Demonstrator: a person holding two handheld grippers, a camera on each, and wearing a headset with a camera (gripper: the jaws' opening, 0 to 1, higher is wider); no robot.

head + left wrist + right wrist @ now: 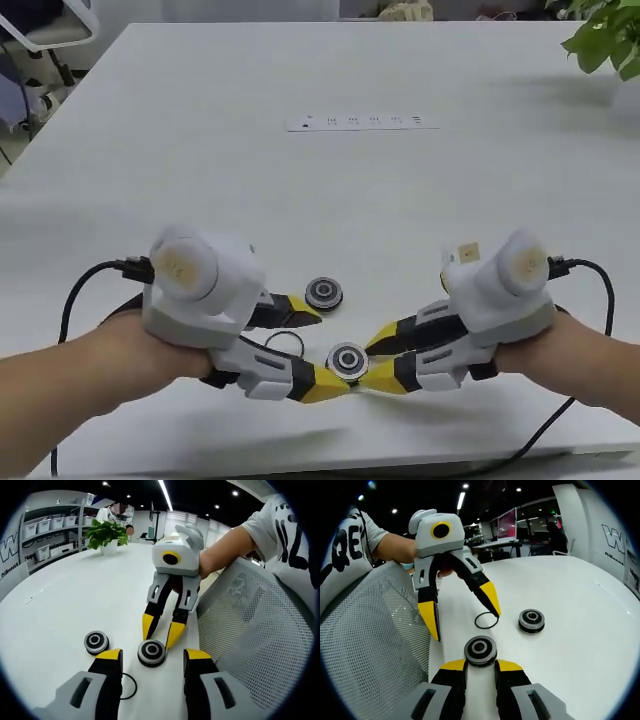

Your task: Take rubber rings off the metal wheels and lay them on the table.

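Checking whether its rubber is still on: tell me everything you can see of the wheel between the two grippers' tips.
The wheel is a small round disc lying flat on the white table, near its front edge. A dark, rubber-looking band runs round its rim, so its ring seems still on; inside are a silvery metal face and a dark centre hole. It sits ahead of the open yellow tips of the right gripper, with the open left gripper opposite. Whether any tip touches it, I cannot tell.
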